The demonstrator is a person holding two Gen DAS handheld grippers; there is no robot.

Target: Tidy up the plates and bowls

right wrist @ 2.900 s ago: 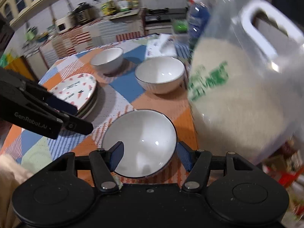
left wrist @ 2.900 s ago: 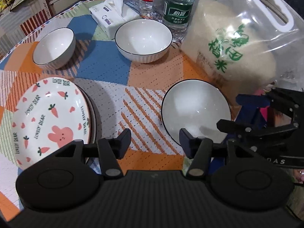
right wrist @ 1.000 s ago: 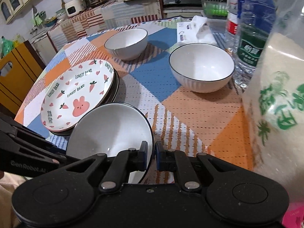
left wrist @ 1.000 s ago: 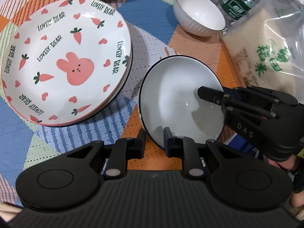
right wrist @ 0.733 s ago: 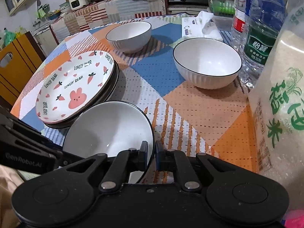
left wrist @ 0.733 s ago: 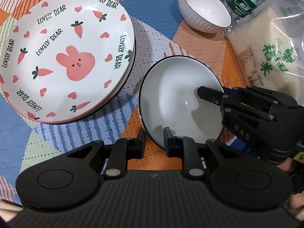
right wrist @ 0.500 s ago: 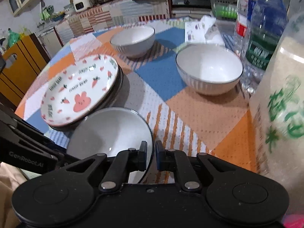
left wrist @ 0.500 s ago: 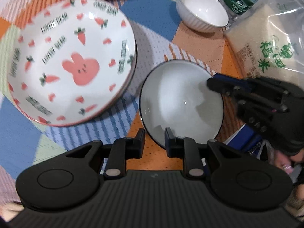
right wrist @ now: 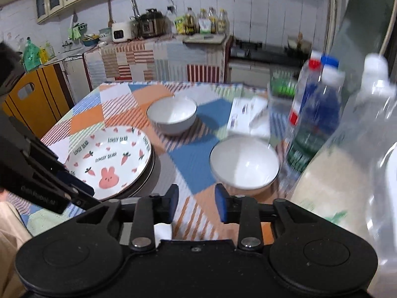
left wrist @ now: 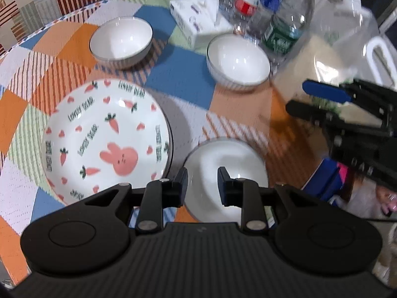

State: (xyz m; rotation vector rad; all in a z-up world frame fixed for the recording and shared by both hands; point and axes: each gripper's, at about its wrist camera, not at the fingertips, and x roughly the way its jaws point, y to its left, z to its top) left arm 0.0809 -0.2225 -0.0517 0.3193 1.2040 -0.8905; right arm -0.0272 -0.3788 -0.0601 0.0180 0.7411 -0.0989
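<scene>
A white shallow bowl lies on the patterned tablecloth just right of the stacked rabbit plates. My left gripper hangs above the bowl with its jaws opening. The bowl shows through the gap and the pads are off it. My right gripper is lifted too, jaws opening with nothing between them; only a sliver of the bowl shows under it. In the left wrist view the right gripper is at the right edge. Two deeper white bowls stand farther back.
A tissue box and water bottles stand at the back. A clear rice bag with a handle fills the right side. A kitchen counter with appliances lies beyond the table. A person's hand shows at the right edge.
Both grippers were shut on the near bowl's rim, holding it tilted. Both have since let go and risen, and the bowl now lies flat on the cloth beside the plate stack.
</scene>
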